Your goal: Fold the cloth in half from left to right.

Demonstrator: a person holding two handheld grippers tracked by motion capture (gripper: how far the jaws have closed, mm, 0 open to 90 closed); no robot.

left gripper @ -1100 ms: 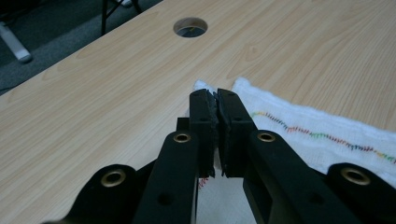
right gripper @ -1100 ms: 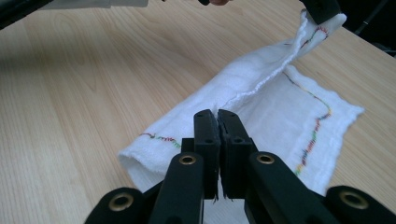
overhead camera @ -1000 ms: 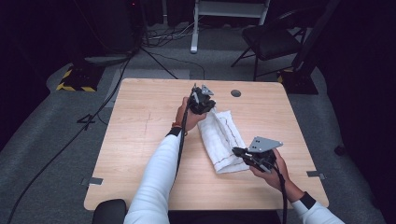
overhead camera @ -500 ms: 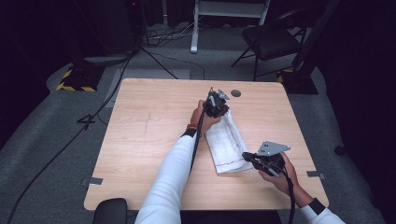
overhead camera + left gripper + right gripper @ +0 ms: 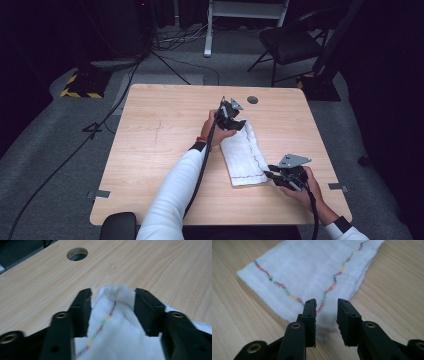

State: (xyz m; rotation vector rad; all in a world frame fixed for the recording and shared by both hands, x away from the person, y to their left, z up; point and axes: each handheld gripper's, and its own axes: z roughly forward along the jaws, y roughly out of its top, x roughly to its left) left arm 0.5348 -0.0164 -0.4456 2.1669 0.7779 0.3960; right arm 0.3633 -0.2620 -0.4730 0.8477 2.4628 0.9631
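A white folded cloth (image 5: 245, 154) with coloured zigzag stitching lies flat on the wooden table (image 5: 150, 150), right of the middle. My left gripper (image 5: 236, 120) is at the cloth's far end. Its jaws have just been opening, and the puffed-up far corner of the cloth (image 5: 117, 312) stands loose between them in the left gripper view (image 5: 112, 293). My right gripper (image 5: 272, 175) is low at the cloth's near right corner. Its jaws have also just been opening, a small gap apart (image 5: 326, 302), with the corner of the cloth (image 5: 312, 272) lying under and beyond them, not pinched.
A round cable hole (image 5: 252, 99) in the tabletop lies just beyond my left gripper, also seen up close (image 5: 77, 254). A dark chair (image 5: 290, 45) and a white frame stand behind the table. The near table edge is close to my right hand.
Both grippers have shifted to the right, the left one farther away and the right one nearer. The cloth is stretched out longer and flatter, and both sets of jaws now stand apart.
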